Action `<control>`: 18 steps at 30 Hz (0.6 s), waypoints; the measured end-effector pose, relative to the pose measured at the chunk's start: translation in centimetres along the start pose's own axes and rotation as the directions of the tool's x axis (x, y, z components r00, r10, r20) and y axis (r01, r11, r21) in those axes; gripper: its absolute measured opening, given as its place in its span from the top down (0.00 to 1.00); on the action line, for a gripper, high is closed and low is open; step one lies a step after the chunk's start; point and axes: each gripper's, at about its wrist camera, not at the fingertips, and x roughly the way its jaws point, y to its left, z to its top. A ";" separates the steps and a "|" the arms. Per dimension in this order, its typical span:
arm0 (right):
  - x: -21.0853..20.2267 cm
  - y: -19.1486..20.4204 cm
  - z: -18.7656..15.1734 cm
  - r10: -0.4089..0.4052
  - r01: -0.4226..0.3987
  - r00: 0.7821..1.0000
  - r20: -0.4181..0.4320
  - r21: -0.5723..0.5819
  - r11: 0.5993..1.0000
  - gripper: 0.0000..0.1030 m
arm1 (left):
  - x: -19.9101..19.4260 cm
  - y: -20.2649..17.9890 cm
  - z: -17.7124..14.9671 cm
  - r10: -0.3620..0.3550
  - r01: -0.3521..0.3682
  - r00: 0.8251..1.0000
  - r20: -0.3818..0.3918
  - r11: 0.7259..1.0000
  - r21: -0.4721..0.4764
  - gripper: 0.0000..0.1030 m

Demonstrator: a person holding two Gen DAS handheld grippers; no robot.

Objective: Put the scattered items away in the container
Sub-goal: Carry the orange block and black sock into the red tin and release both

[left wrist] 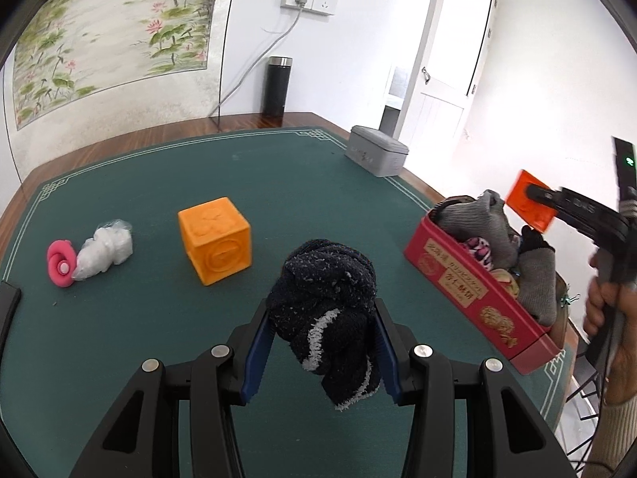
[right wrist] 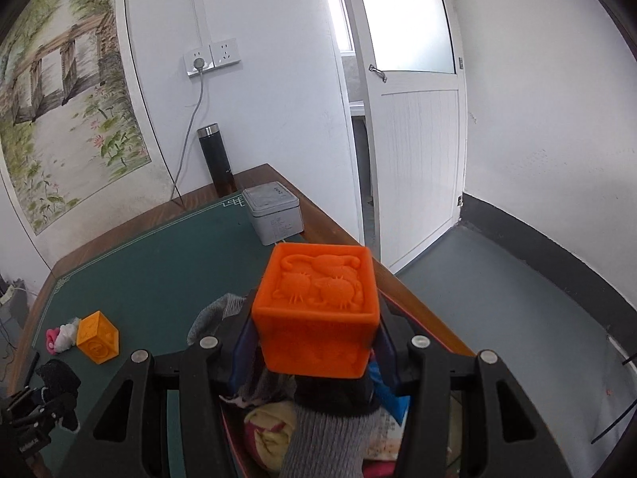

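My left tongs [left wrist: 322, 342] were clamped on a bundle of dark, fuzzy socks [left wrist: 324, 318], soft and nubbly with a white stripe curling across the pile; the blue pads [left wrist: 256, 352] pressed into both sides, and the bundle sagged below them above the green felt surface [left wrist: 159, 183]. The jaws stood about half apart, filled by the bundle.

My right tongs [right wrist: 316, 342] gripped an orange cube [right wrist: 316, 310], a matte, rubbery block with cats moulded in relief on its top face. It hung over the open red tin [left wrist: 477, 290], a long rectangular box with gold printing on its side, at about three o'clock from the socks in the left wrist view. The tin was crammed with soft things: a ribbed grey knit sock [left wrist: 473, 219], a pink patterned piece and more fabric I could not make out.

On the felt, at eleven o'clock from the socks, sat a yellow-orange cube [left wrist: 215, 239] with embossed faces. At about nine o'clock, well apart from it, lay a crinkled white plastic bundle [left wrist: 103, 253] touching a round pink rubber toy [left wrist: 60, 262]. At one o'clock, near the far corner of the surface, stood a closed grey metal tin [left wrist: 376, 150] with rounded corners, and beyond it, at twelve o'clock, a tall black cylindrical flask [left wrist: 276, 85] with a steel band.
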 end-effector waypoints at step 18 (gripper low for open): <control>6.6 -1.5 0.1 -0.014 0.016 0.987 -0.158 0.017 1.000 0.44 | 1.2 -0.3 0.0 -0.056 0.055 0.998 -0.039 0.998 -0.020 0.53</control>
